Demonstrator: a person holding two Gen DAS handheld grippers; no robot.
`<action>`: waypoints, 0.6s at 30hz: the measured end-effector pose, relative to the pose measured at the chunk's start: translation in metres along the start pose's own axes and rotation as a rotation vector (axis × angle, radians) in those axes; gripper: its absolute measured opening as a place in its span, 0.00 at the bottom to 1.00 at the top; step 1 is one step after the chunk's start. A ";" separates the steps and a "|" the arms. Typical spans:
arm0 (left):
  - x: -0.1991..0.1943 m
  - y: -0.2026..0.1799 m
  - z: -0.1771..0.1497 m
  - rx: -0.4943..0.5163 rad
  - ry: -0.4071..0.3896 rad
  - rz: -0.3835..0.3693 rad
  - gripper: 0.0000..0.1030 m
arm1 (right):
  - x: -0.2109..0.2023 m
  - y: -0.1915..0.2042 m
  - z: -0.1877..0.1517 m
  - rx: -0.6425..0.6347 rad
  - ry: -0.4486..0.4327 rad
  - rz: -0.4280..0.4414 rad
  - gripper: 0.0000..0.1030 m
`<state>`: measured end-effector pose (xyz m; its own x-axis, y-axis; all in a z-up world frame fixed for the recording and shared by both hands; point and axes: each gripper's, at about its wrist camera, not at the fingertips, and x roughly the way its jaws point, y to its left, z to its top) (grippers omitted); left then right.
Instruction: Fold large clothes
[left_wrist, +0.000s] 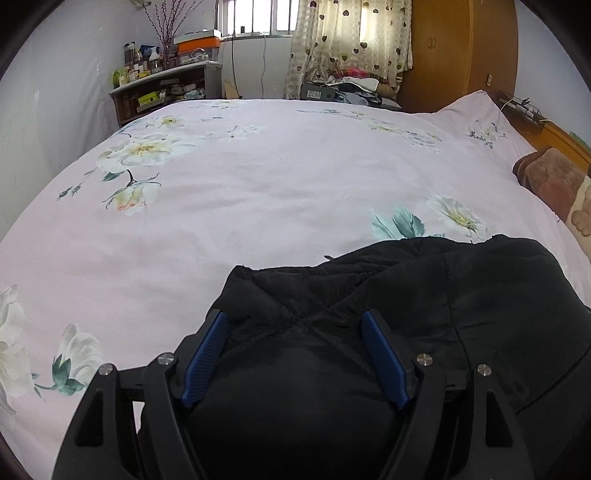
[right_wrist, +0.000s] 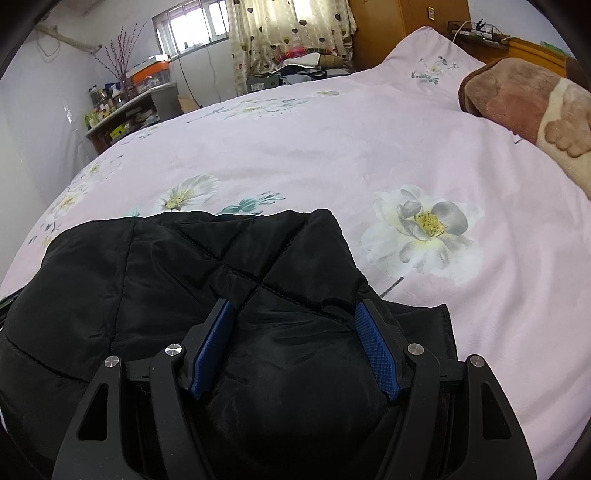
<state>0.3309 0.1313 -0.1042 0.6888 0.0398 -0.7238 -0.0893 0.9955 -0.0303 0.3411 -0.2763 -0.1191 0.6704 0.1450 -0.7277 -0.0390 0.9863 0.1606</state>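
On pink bedsheet (left_wrist: 258, 206), L gripper (left_wrist: 293, 321) & R gripper (right_wrist: 293, 310) wide over black jacket (left_wrist: 424, 295)

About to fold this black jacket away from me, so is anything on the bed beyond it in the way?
Nothing visible is. Beyond the black jacket the floral bedspread lies bare. The brown blanket sits off to the right, clear of it.

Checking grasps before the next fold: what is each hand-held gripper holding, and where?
Both have bunched black jacket padding bulging between wide jaws, left hand-held gripper, right hand-held gripper. Whether the pads clamp it cannot be told.
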 end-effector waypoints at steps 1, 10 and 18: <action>0.000 0.000 0.000 -0.001 0.000 0.000 0.76 | 0.001 0.000 0.000 -0.002 0.000 -0.002 0.66; -0.027 -0.004 0.016 0.004 0.043 0.027 0.72 | -0.012 0.008 0.013 -0.025 0.071 -0.062 0.66; -0.112 -0.053 0.007 0.024 -0.038 -0.203 0.72 | -0.098 0.052 0.016 -0.061 -0.016 0.007 0.66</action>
<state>0.2637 0.0747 -0.0163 0.7177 -0.1590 -0.6779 0.0709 0.9852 -0.1560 0.2853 -0.2406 -0.0290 0.6818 0.1510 -0.7158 -0.0888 0.9883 0.1239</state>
